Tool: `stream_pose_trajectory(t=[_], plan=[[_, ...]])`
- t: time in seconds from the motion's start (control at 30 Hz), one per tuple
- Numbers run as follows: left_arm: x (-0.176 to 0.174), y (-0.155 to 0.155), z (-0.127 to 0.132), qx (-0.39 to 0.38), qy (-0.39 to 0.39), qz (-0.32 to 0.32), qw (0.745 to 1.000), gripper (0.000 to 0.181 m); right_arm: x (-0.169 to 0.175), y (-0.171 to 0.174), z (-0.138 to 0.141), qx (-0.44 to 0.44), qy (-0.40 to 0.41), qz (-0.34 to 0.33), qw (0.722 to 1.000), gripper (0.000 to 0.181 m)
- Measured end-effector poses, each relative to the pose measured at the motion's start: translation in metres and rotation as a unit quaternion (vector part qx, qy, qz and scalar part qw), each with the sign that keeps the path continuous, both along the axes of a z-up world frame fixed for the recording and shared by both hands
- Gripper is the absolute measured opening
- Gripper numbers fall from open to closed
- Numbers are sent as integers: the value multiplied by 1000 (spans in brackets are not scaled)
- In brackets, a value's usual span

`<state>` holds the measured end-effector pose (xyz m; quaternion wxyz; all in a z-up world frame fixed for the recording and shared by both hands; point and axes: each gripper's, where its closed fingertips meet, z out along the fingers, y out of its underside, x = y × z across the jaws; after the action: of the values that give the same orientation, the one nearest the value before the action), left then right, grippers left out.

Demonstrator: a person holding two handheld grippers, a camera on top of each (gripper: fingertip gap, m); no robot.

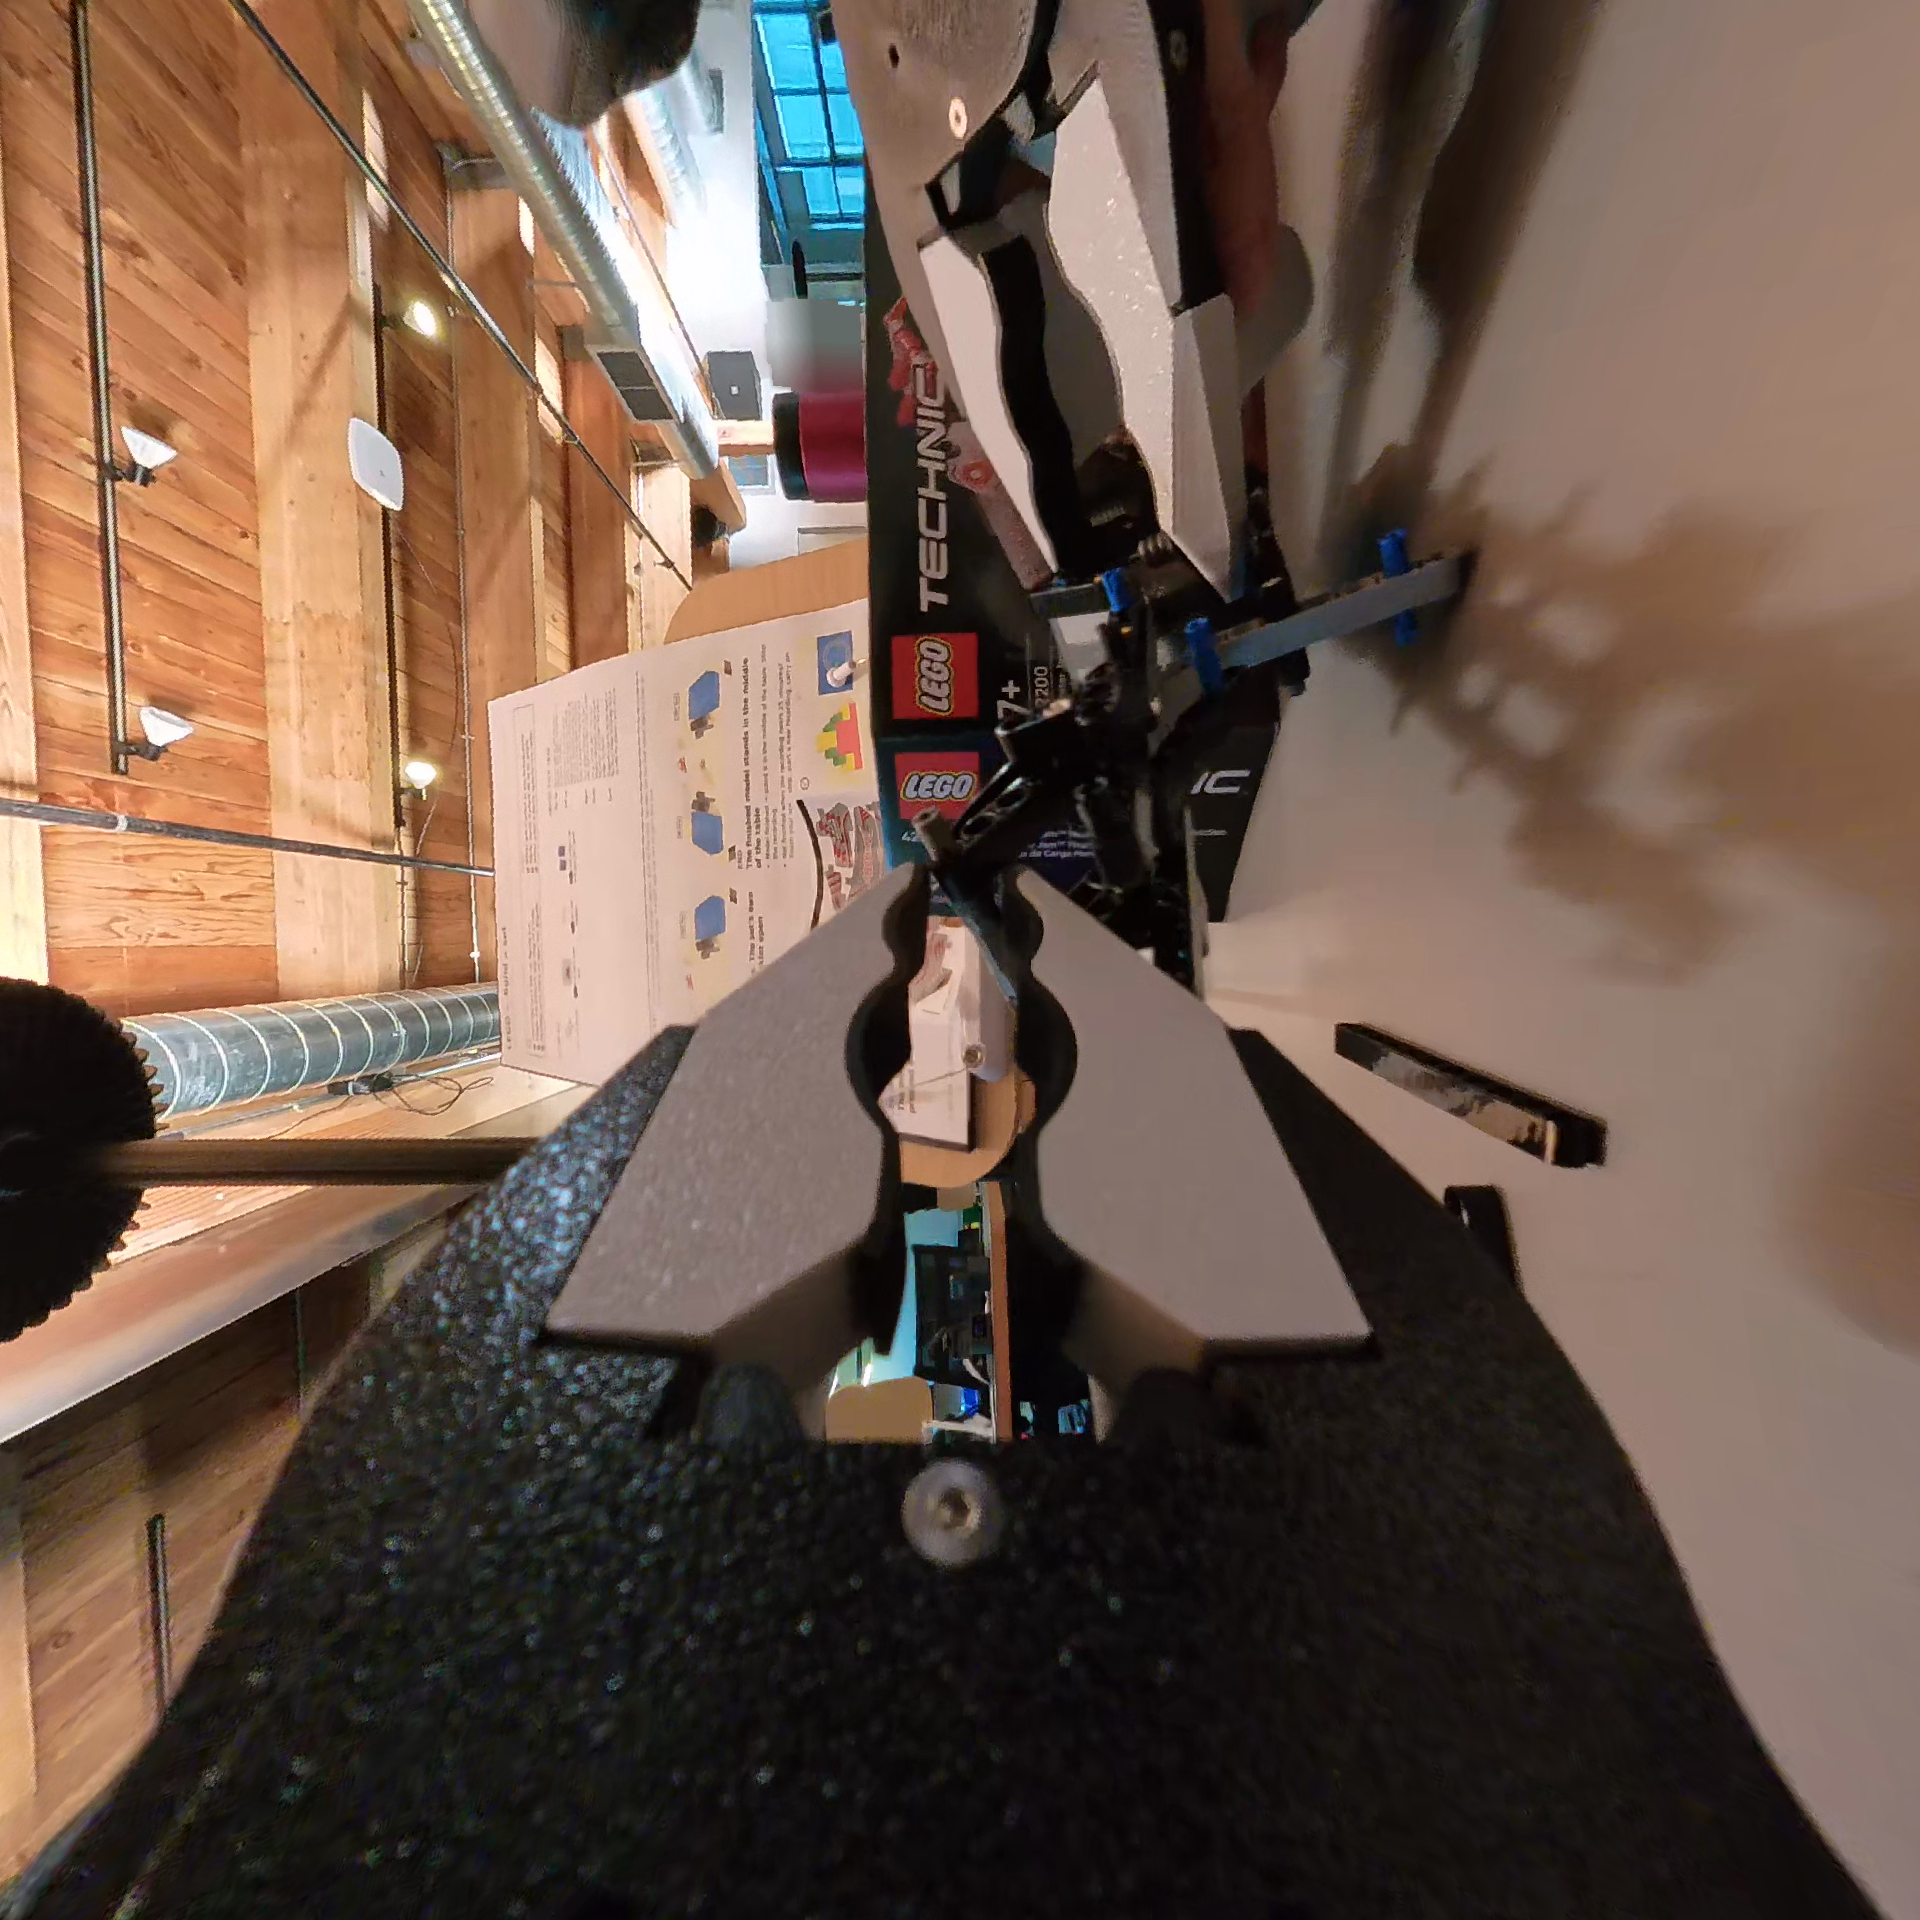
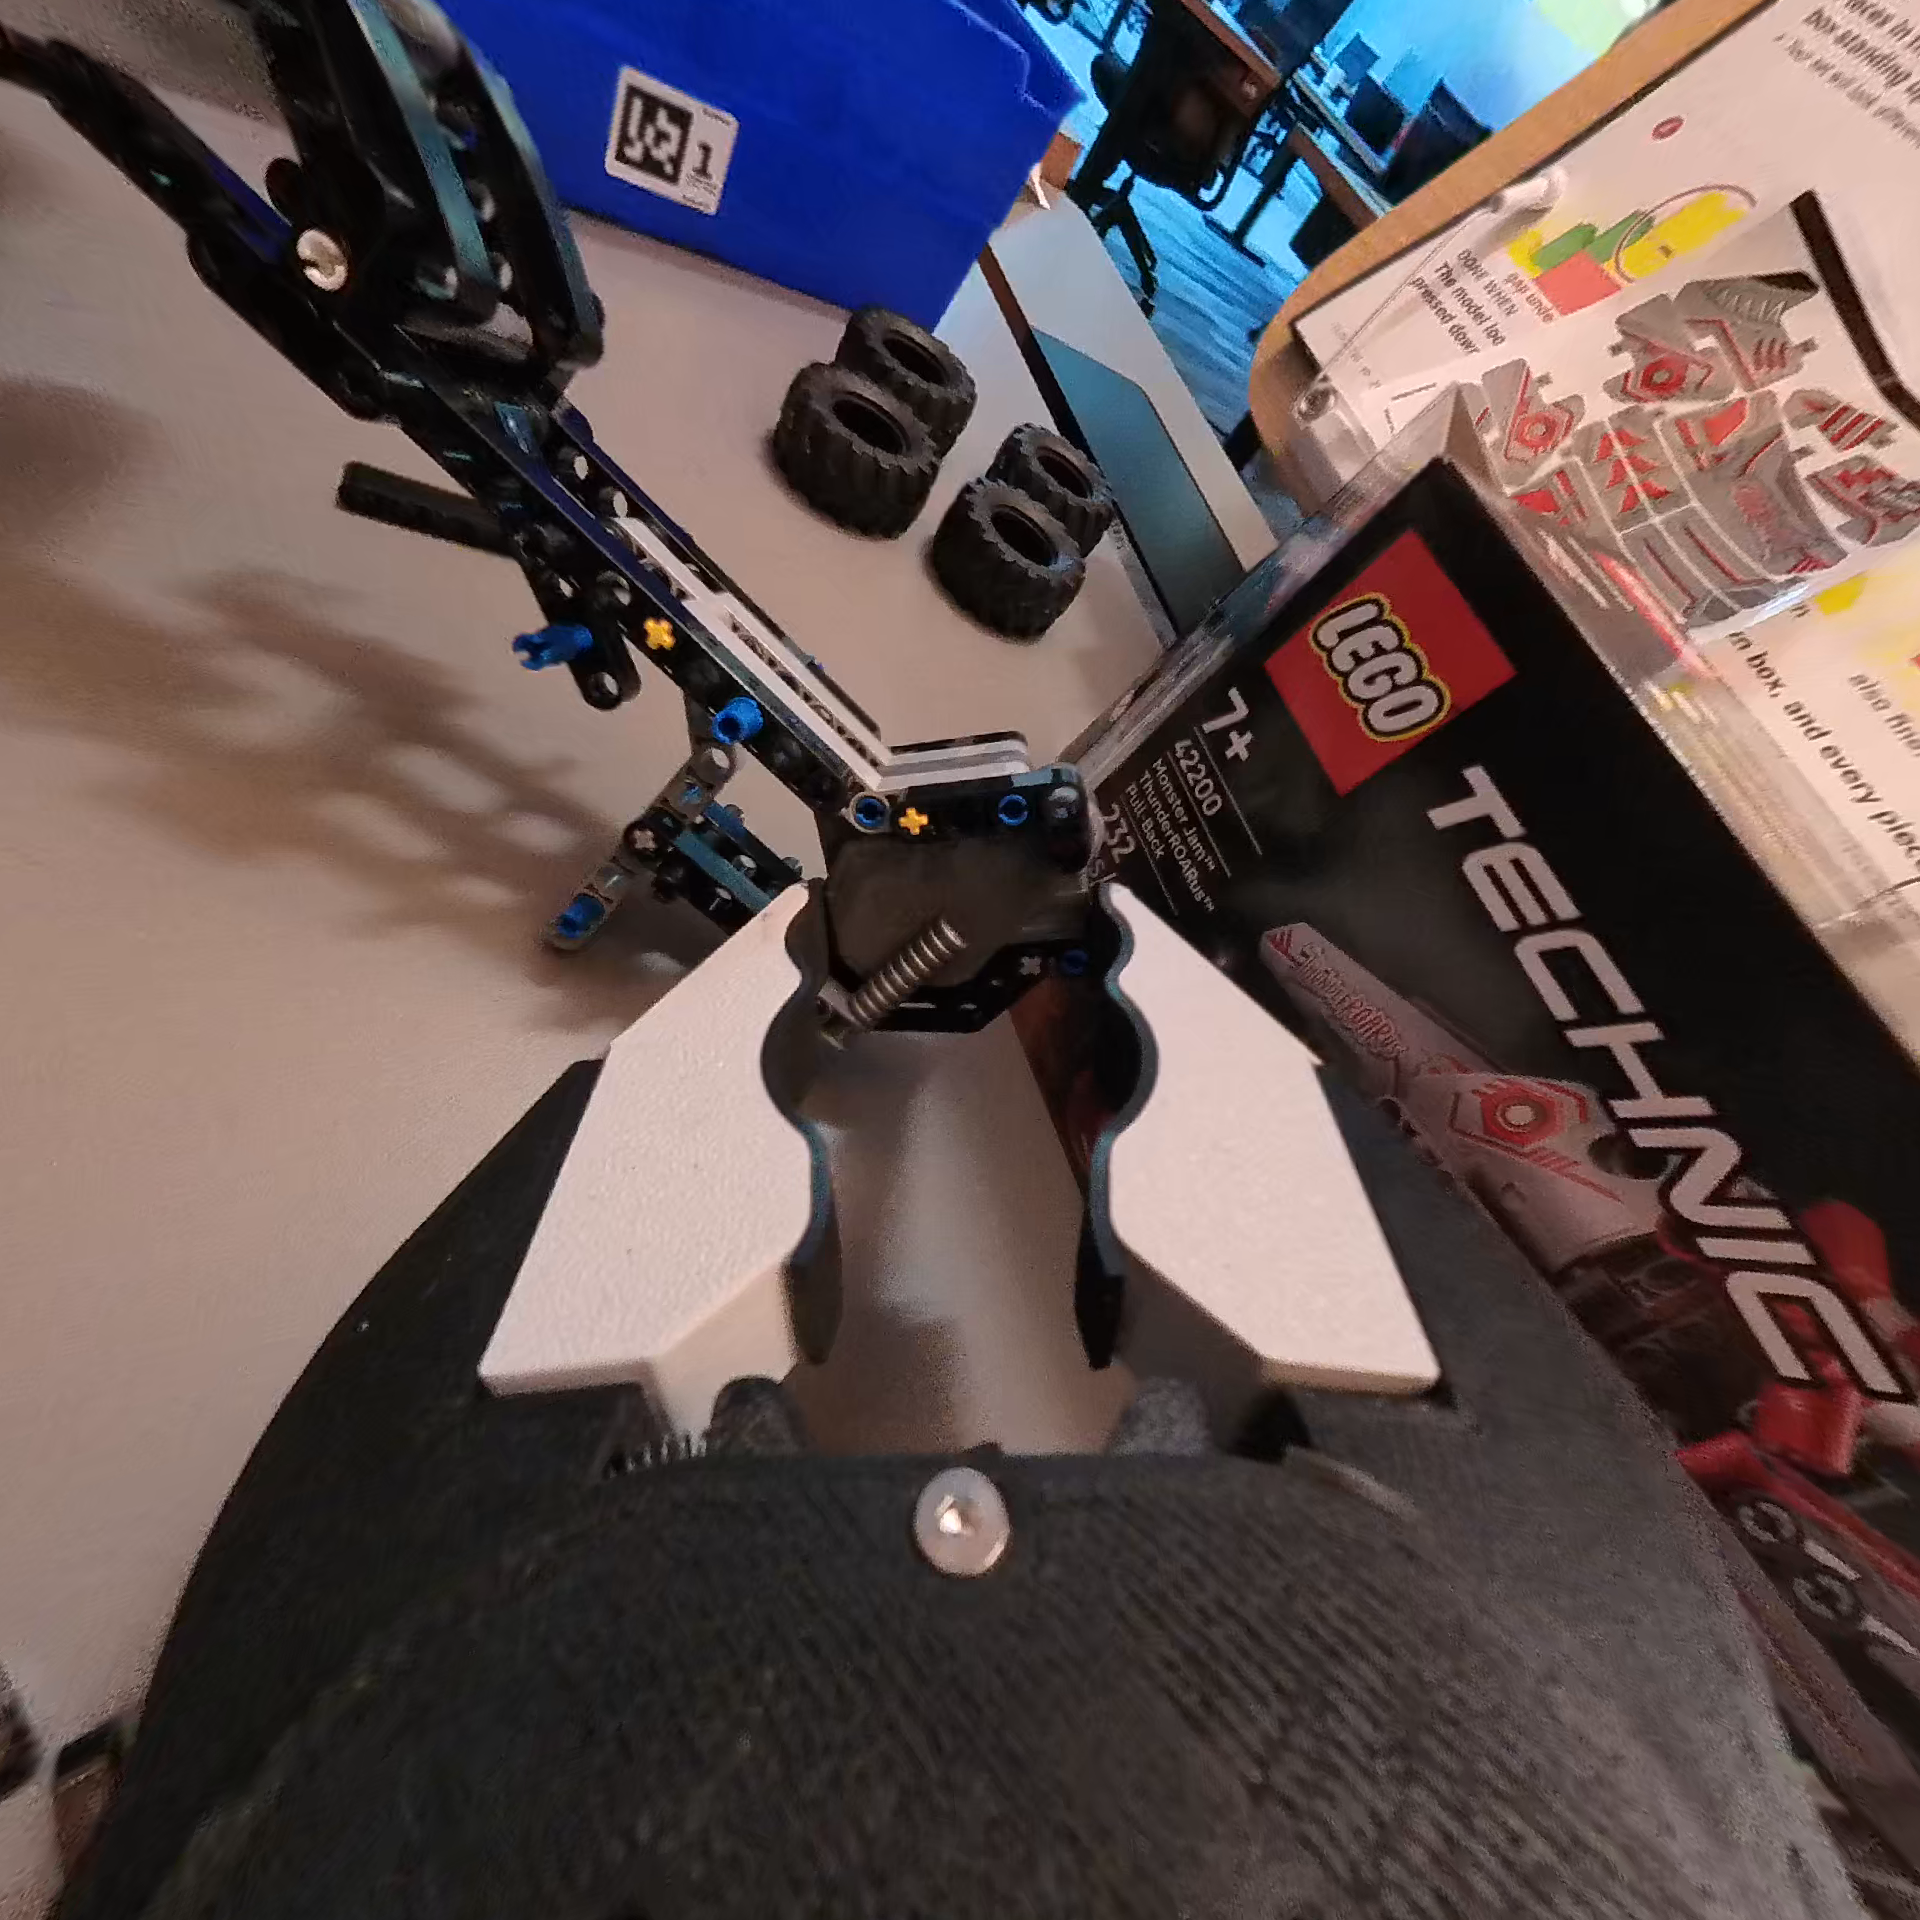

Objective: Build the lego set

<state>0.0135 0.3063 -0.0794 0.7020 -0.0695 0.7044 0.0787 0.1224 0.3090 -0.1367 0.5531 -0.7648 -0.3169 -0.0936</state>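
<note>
The right gripper (image 2: 951,935) has its jaws closed part-way around the black block end of a partly built black plastic brick frame (image 2: 644,644), a long beam assembly studded with blue pins and carrying a metal coil spring (image 2: 909,971) between the fingertips. The frame runs away from that gripper over the pale tabletop (image 2: 208,1143), one short grey strut touching the surface. The left gripper (image 1: 966,904) has its jaws almost closed on a thin black axle piece (image 1: 971,914) at the frame's other end. Four knobbly black rubber tyres (image 2: 935,468) sit grouped on the table near a blue plastic bin (image 2: 831,125). The black printed set box (image 2: 1558,987) lies just beside the right gripper, with a white instruction sheet (image 2: 1662,364) behind it.
</note>
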Motion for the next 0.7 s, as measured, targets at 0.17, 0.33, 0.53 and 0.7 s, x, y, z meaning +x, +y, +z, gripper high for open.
stream_pose_trajectory(t=[0.17,0.33,0.53,0.7], plan=[[0,4,0,-5,-4,12,1000,19,1,-12,4,6,-32,-45,998,48],[1,5,0,-45,-8,11,999,28,11,-30,4,4,-31,-109,994,48],[0,11,0,-156,-15,11,988,34,35,-60,-1,23,28,-209,977,48],[7,-10,-11,-328,12,-46,944,35,46,-71,-5,6,40,-247,968,48]])
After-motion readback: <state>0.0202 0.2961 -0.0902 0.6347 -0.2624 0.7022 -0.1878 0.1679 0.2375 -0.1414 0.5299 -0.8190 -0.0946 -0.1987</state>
